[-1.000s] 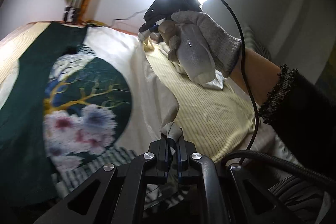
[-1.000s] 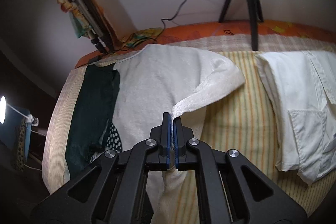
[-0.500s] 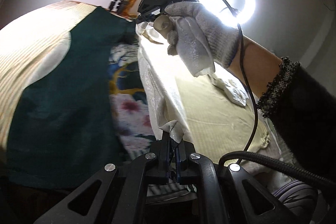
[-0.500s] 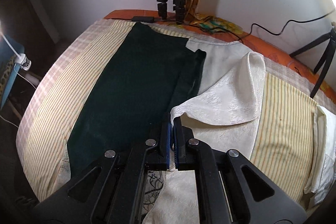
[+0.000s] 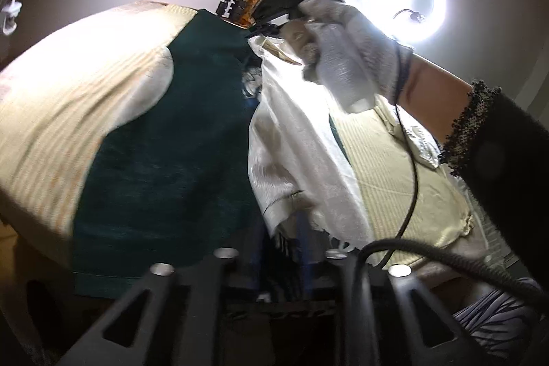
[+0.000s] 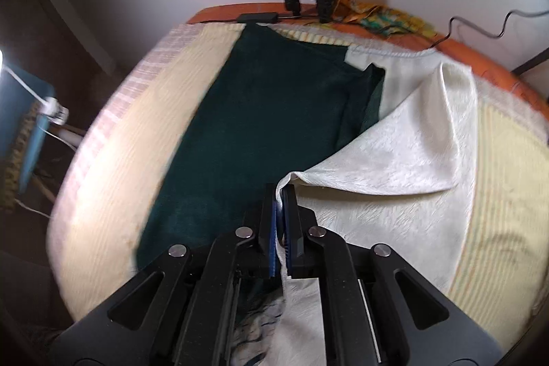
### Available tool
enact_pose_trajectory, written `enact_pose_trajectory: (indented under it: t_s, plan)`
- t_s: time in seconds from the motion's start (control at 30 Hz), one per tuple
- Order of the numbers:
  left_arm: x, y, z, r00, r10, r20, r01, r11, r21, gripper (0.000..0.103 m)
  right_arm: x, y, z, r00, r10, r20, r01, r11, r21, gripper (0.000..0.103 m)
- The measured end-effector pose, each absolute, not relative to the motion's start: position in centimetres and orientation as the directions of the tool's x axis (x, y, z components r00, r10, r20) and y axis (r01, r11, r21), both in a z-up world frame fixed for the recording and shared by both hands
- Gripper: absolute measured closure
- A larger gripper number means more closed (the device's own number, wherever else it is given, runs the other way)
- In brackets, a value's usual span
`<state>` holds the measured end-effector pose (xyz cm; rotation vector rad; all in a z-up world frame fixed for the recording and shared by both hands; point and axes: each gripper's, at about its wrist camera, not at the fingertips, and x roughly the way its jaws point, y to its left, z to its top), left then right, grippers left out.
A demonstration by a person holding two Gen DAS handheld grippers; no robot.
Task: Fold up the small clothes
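Ring light (image 5: 405,0) glares; fisheye edges dark; motion blur.

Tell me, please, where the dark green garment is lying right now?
The dark green garment lies flat on the striped bedcover, left of centre in the right wrist view, its right edge under the folded-over cream cloth.

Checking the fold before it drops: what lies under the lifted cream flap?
Under the cream flap shows more cream fabric, with the dark green garment alongside. Anything deeper is hidden.
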<state>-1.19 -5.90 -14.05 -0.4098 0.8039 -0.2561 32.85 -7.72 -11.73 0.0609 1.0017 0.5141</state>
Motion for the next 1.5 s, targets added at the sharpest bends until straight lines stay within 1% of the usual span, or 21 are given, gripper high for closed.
enact_pose_trajectory:
  t_s: [0.07, 0.1, 0.17, 0.27, 0.37, 0.53, 0.63, 0.7, 0.77, 0.83, 0.87, 0.9, 0.93, 0.97, 1.07, 1.3, 1.4, 1.5]
  plan:
    - [-1.9, -5.5, -13.5, 0.673, -0.354, -0.650, 0.069, 0.904, -0.421, 0.069, 32.3, -9.4, -10.5, 0.417, 0.531, -0.737, -0.400, 0.836, 0.375, 0.077]
    - [-2.2, -5.2, -13.2, 0.677, -0.350, -0.648, 0.073, 0.908, -0.413, 0.069, 31.9, -10.4, -9.7, 0.430, 0.553, -0.713, -0.401, 0.825, 0.398, 0.074]
    - [-2.9, -4.5, -12.4, 0.686, -0.342, -0.642, 0.085, 0.914, -0.396, 0.068, 31.3, -12.9, -7.9, 0.458, 0.594, -0.662, -0.408, 0.802, 0.437, 0.072]
    - [-3.9, -3.5, -11.2, 0.691, -0.331, -0.642, 0.103, 0.925, -0.365, 0.066, 31.4, -16.6, -6.2, 0.517, 0.576, -0.633, -0.357, 0.817, 0.452, 0.072]
    - [-4.0, -2.6, -10.4, 0.684, -0.325, -0.653, 0.118, 0.933, -0.340, 0.066, 32.4, -18.9, -6.3, 0.547, 0.511, -0.663, -0.274, 0.858, 0.435, 0.072]
    - [-3.4, -0.9, -9.9, 0.710, -0.282, -0.645, 0.097, 0.947, -0.308, 0.066, 35.3, -19.0, -9.5, 0.539, 0.393, -0.745, -0.153, 0.915, 0.372, 0.072]
    - [-2.7, -0.1, -10.6, 0.706, -0.266, -0.656, 0.067, 0.948, -0.312, 0.066, 37.1, -19.2, -11.5, 0.527, 0.373, -0.764, -0.108, 0.921, 0.375, 0.072]
    - [-2.2, 0.4, -11.4, 0.698, -0.256, -0.669, 0.048, 0.948, -0.313, 0.066, 38.3, -19.2, -12.7, 0.514, 0.370, -0.774, -0.093, 0.921, 0.379, 0.069]
    - [-1.8, 0.8, -12.1, 0.689, -0.242, -0.683, 0.032, 0.952, -0.305, 0.066, 39.1, -18.9, -13.8, 0.509, 0.355, -0.784, -0.082, 0.927, 0.367, 0.059]
    - [-1.5, 1.0, -12.8, 0.680, -0.229, -0.696, 0.022, 0.956, -0.293, 0.067, 39.5, -18.6, -14.7, 0.508, 0.347, -0.788, -0.078, 0.930, 0.359, 0.059]
    - [-1.4, 1.1, -13.0, 0.677, -0.230, -0.699, 0.019, 0.955, -0.296, 0.067, 39.3, -18.3, -14.5, 0.534, 0.340, -0.774, -0.094, 0.934, 0.345, 0.061]
    - [-1.3, 1.2, -13.2, 0.673, -0.231, -0.703, 0.017, 0.954, -0.298, 0.067, 39.3, -17.9, -14.5, 0.536, 0.338, -0.773, -0.113, 0.937, 0.331, 0.066]
    - [-1.3, 1.2, -13.4, 0.669, -0.232, -0.706, 0.016, 0.954, -0.298, 0.067, 39.4, -17.6, -14.4, 0.536, 0.334, -0.776, -0.132, 0.940, 0.313, 0.091]
    - [-1.1, 1.2, -13.5, 0.666, -0.230, -0.709, 0.017, 0.956, -0.294, 0.067, 39.4, -17.2, -14.3, 0.527, 0.331, -0.783, -0.152, 0.943, 0.296, 0.097]
    - [-1.0, 1.0, -13.8, 0.660, -0.227, -0.716, 0.024, 0.959, -0.282, 0.067, 39.1, -16.6, -12.8, 0.544, 0.325, -0.774, -0.200, 0.946, 0.257, 0.097]
    - [-0.8, 2.0, -14.3, 0.648, -0.255, -0.718, -0.006, 0.941, -0.339, 0.067, 39.7, -15.6, -8.1, 0.575, 0.397, -0.715, -0.241, 0.918, 0.316, 0.098]
    - [-0.8, 2.6, -14.3, 0.654, -0.245, -0.715, -0.023, 0.939, -0.343, 0.067, 41.1, -13.6, -7.4, 0.577, 0.409, -0.707, -0.247, 0.913, 0.326, 0.098]
    - [-0.8, 3.2, -14.4, 0.659, -0.224, -0.718, -0.047, 0.941, -0.336, 0.067, 43.0, -11.1, -8.0, 0.566, 0.402, -0.720, -0.241, 0.916, 0.321, 0.098]
